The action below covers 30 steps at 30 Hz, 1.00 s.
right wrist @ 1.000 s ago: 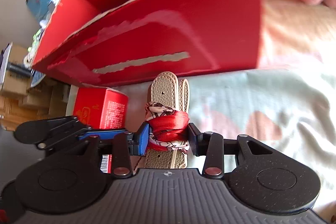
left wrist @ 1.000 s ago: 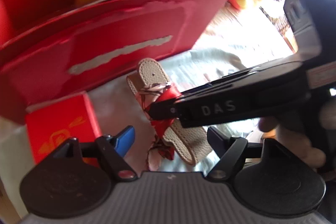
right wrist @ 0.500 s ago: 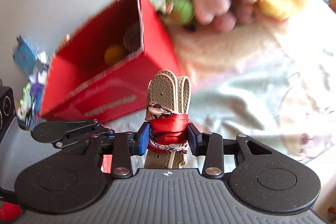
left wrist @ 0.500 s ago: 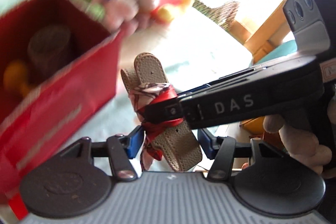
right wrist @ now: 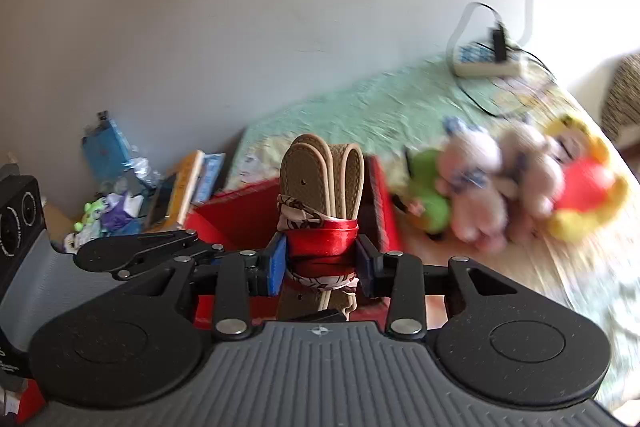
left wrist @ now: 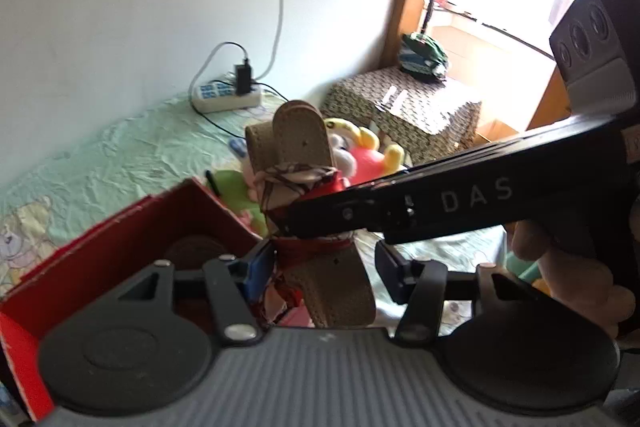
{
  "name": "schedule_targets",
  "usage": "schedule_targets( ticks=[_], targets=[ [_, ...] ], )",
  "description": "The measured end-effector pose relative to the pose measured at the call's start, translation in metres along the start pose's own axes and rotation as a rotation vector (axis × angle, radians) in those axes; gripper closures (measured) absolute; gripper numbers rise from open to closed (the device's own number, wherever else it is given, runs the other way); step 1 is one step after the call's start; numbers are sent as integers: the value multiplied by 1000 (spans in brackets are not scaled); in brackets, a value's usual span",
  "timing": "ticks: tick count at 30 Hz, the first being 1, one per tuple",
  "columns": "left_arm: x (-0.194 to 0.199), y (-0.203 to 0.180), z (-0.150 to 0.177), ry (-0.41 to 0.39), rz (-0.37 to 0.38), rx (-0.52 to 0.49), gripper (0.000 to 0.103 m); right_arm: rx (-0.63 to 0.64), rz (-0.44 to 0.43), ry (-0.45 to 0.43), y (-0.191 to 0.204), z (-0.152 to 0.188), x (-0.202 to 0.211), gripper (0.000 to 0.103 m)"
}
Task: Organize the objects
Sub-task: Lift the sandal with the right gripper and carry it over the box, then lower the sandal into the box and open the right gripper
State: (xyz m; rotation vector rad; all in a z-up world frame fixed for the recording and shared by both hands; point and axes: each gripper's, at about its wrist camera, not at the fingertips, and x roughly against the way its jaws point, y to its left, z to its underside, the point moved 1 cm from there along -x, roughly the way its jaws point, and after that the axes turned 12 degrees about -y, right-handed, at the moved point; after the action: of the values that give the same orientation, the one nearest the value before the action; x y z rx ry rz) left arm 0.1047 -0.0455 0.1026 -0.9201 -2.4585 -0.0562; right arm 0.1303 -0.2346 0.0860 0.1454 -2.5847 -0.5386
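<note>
A folded tan leather strap tied with a red patterned scarf (right wrist: 320,195) is held upright in my right gripper (right wrist: 322,265), which is shut on the scarf. In the left wrist view the strap (left wrist: 302,151) stands between the fingers of my left gripper (left wrist: 324,265), which is open around it, the blue pad (left wrist: 259,267) close to the scarf. The right gripper's black body (left wrist: 460,203) crosses in front. The open red cardboard box (left wrist: 132,235) is below left, with a roll of tape (left wrist: 192,251) in it. The box also shows behind the strap in the right wrist view (right wrist: 244,211).
Stuffed toys (right wrist: 508,183) lie on the green bedsheet (left wrist: 120,155) right of the box. A power strip with cables (left wrist: 226,97) lies by the white wall. A covered stool (left wrist: 416,107) stands at the bed's end. Books and clutter (right wrist: 132,195) sit left of the bed.
Both grippers rose with the strap from the bed in front of the box to above it. The views tilted up to the wall. The left fingers came around the strap.
</note>
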Motion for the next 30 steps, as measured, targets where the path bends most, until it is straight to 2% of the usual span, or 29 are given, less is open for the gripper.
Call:
schedule_targets(
  ticks=[3,6,13,18,24,30],
  targets=[
    [5,33,0,-19,-89,62,46,49,-68,40,19,-7,-32,70],
    [7,64,12,-5,-175,136,46,86,-108,102,34,0,-67,70],
    [-7,107,61,94,-309,241,46,157,-148,249,58,34,-123,70],
    [-23,115,85,168,-368,273,46,161,-168,333,63,46,-146,71],
    [-37,121,96,226,-389,305,46,145,-169,392,56,54,-160,71],
    [-55,119,105,300,-410,289,46,139,-171,447,48,61,-170,71]
  ],
)
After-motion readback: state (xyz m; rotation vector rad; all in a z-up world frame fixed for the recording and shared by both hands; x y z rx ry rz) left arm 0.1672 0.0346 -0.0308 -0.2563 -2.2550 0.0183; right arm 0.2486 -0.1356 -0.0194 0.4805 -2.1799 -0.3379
